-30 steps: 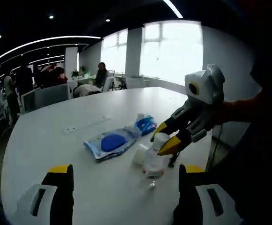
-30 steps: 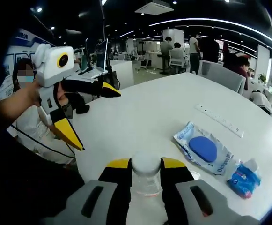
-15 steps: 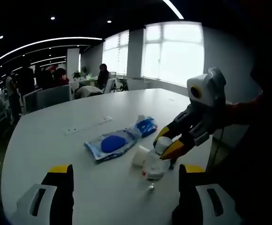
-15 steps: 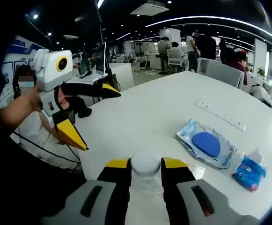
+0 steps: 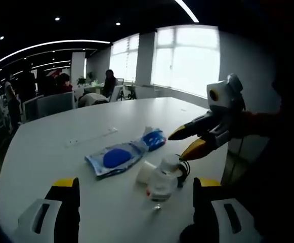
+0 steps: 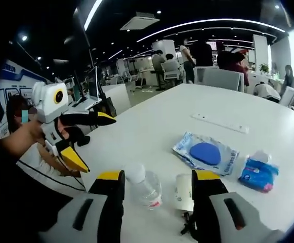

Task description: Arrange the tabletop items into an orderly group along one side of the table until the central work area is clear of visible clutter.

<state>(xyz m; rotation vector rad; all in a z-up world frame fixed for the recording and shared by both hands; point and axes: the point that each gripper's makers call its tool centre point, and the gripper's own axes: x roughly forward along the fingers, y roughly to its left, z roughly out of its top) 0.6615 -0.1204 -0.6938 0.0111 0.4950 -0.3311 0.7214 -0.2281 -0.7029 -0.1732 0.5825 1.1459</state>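
Left gripper view: the left gripper (image 5: 131,190) is held low over the near edge of the white table (image 5: 50,152), jaws spread wide with nothing between them. Beyond it, near the table's right edge, a clear bottle (image 5: 163,177) with a white cap leans on the surface, free of any grip. A small white cup (image 5: 145,172) lies on its side just left of the bottle, touching or nearly touching it. A flat packet (image 5: 115,158) with a blue oval inside lies further left, and a small blue pack (image 5: 154,138) sits just beyond its far end. A white strip (image 5: 92,136) lies well apart toward the middle of the table. The right gripper (image 5: 187,143) hangs above and to the right of the bottle, its yellow-tipped jaws parted and empty.

Right gripper view: the right gripper (image 6: 157,177) has parted jaws; the bottle (image 6: 144,185) lies between them near the left jaw, ungripped, with the cup (image 6: 183,191) beside the right jaw. The packet (image 6: 205,153) and blue pack (image 6: 258,171) lie beyond to the right, the strip (image 6: 219,123) farther off. The left gripper (image 6: 88,139) is off the table's edge at left, held in a hand (image 6: 33,134), jaws apart.
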